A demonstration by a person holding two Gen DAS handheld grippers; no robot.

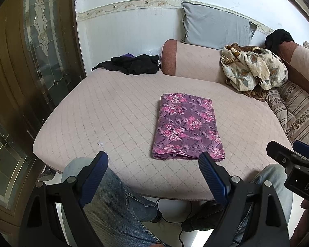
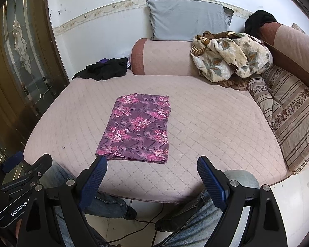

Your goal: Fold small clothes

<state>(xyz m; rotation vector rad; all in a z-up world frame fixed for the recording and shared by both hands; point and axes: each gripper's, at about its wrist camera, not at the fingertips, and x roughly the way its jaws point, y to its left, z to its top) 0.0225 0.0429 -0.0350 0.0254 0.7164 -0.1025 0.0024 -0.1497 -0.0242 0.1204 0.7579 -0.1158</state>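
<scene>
A purple cloth with pink flowers (image 1: 187, 125) lies folded into a flat rectangle on the pink quilted seat (image 1: 105, 111). It also shows in the right wrist view (image 2: 137, 128). My left gripper (image 1: 154, 160) is open and empty, held back over the seat's near edge, just short of the cloth. My right gripper (image 2: 152, 163) is open and empty too, near the cloth's front edge. The right gripper also shows at the right edge of the left wrist view (image 1: 292, 152). The left gripper shows at the lower left of the right wrist view (image 2: 26, 164).
A black garment pile (image 1: 131, 62) lies at the seat's far left. A floral blanket (image 1: 253, 68) is heaped at the far right beside a striped cushion (image 1: 296, 107). A grey pillow (image 1: 214, 25) leans on the wall. A wooden glass door (image 1: 31, 51) stands left. Jeans-clad knees (image 1: 117, 201) and cables are below.
</scene>
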